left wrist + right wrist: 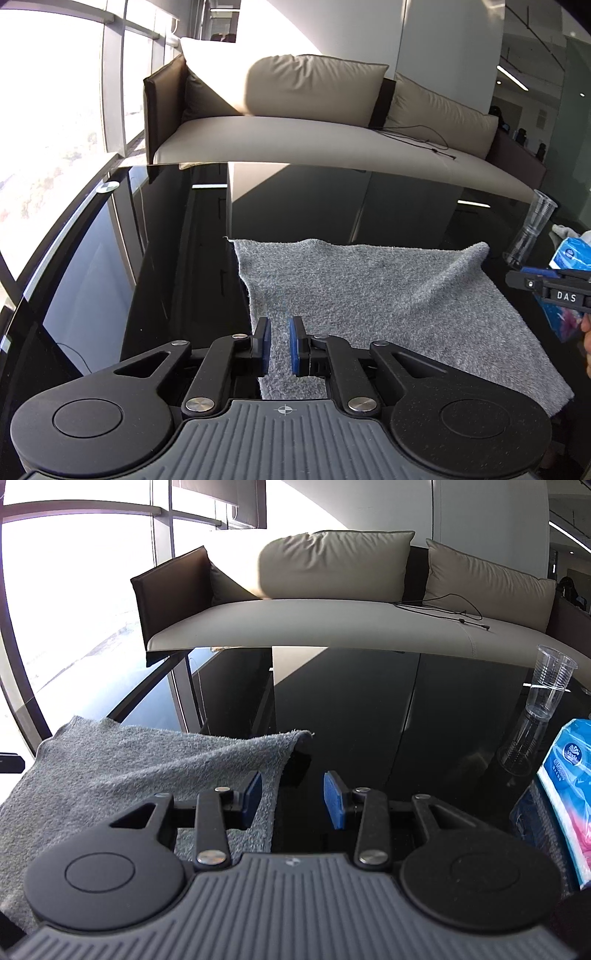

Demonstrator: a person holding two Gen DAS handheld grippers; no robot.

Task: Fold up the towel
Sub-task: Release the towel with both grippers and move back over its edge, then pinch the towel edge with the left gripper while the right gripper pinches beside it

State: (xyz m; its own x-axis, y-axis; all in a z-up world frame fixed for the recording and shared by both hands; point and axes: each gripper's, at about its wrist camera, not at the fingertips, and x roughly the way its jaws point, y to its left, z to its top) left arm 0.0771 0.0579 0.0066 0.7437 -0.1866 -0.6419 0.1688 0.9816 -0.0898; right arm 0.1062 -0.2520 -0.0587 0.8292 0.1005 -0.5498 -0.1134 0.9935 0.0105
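I'm holding my left claw [279, 345] over the towel's [369, 295] near-left edge, pads parted narrowly, gripping nothing. My right claw [291, 799] is gaping wide, its left pad over the towel's right edge, nothing pinched. The towel is lying flat ahead on the table [166, 258], soft, limp, light, probably bunching easily; I'm judging the near corners the best hold. Its far right corner is puckering up.

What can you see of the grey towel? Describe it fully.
The towel is grey terry cloth with a fuzzy nap, spread in a single layer on the glossy black table. Its far right corner is humped up in a ridge; the rest lies mostly flat. The left hand-held gripper hangs open over its near left edge.
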